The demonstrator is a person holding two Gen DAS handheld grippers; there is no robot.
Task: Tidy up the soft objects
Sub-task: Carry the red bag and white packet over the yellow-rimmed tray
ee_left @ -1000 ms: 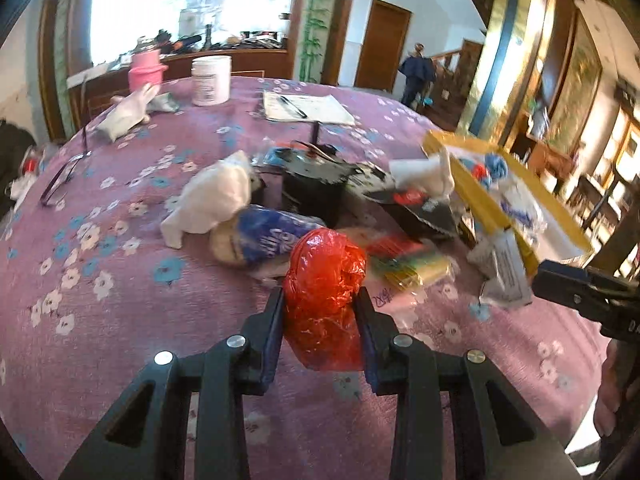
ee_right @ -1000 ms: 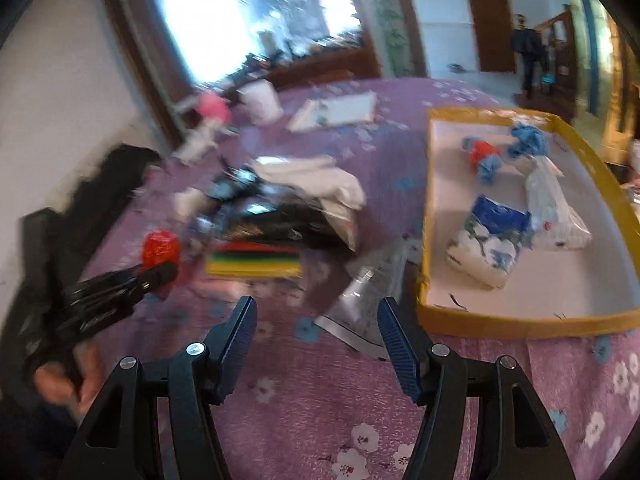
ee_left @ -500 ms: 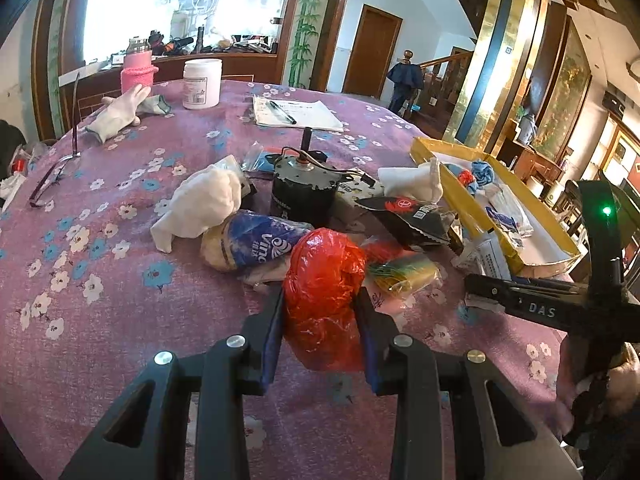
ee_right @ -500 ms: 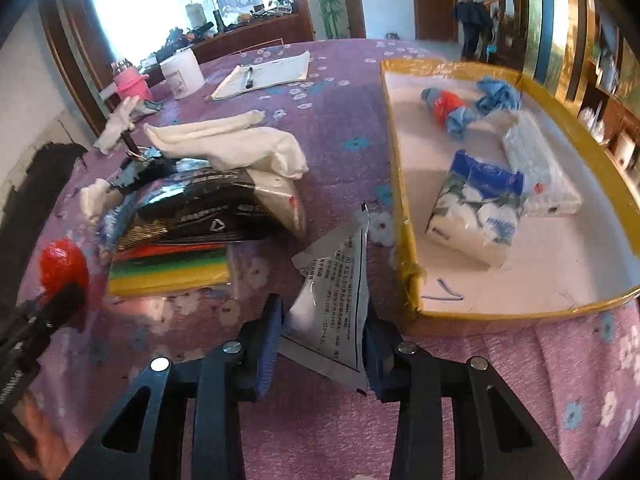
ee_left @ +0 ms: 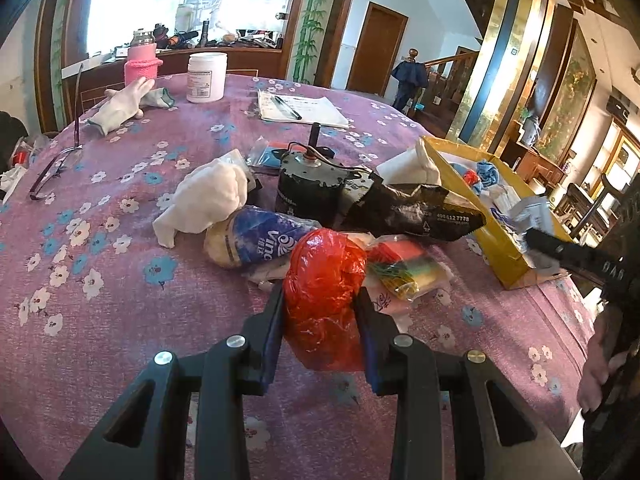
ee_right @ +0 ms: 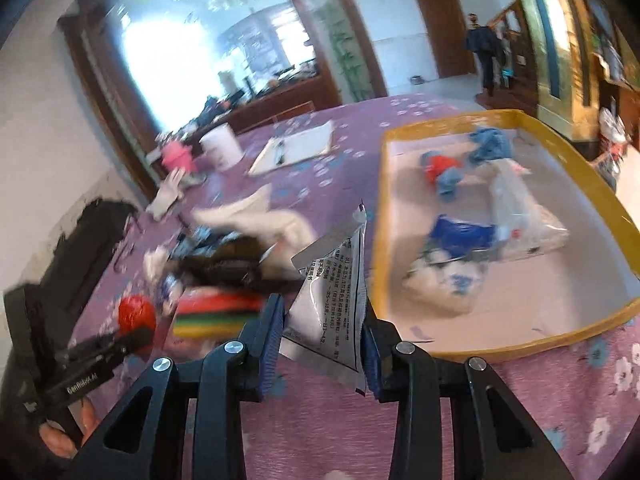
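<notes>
Soft objects lie heaped near the middle of the table (ee_left: pixel 100 280), which carries a purple flowered cloth. My left gripper (ee_left: pixel 320 312) has its jaws drawn in to a narrow gap, pads pressing both sides of a crumpled red plastic bag (ee_left: pixel 324 280); the bag sits just in front of the heap, toward the table's near edge. My right gripper (ee_right: pixel 324 320) has its jaws clamped on a flat grey printed sachet (ee_right: pixel 332 300), which stands tilted up out of the pads, its top corner just beside the left rim of the yellow tray (ee_right: pixel 378 216). The tray occupies the right side of the table and holds a blue-and-white tissue pack (ee_right: pixel 448 264), a clear bag (ee_right: pixel 520 216) and some blue and red cloth pieces (ee_right: pixel 444 172). The right-wrist view is motion-blurred, so the sachet appears lifted off the cloth, but I cannot confirm it. Behind the red bag lie a blue tissue pack (ee_left: pixel 260 240), a white cloth bundle (ee_left: pixel 208 200), a black pouch (ee_left: pixel 408 212) and a striped sponge pack (ee_left: pixel 400 268).
</notes>
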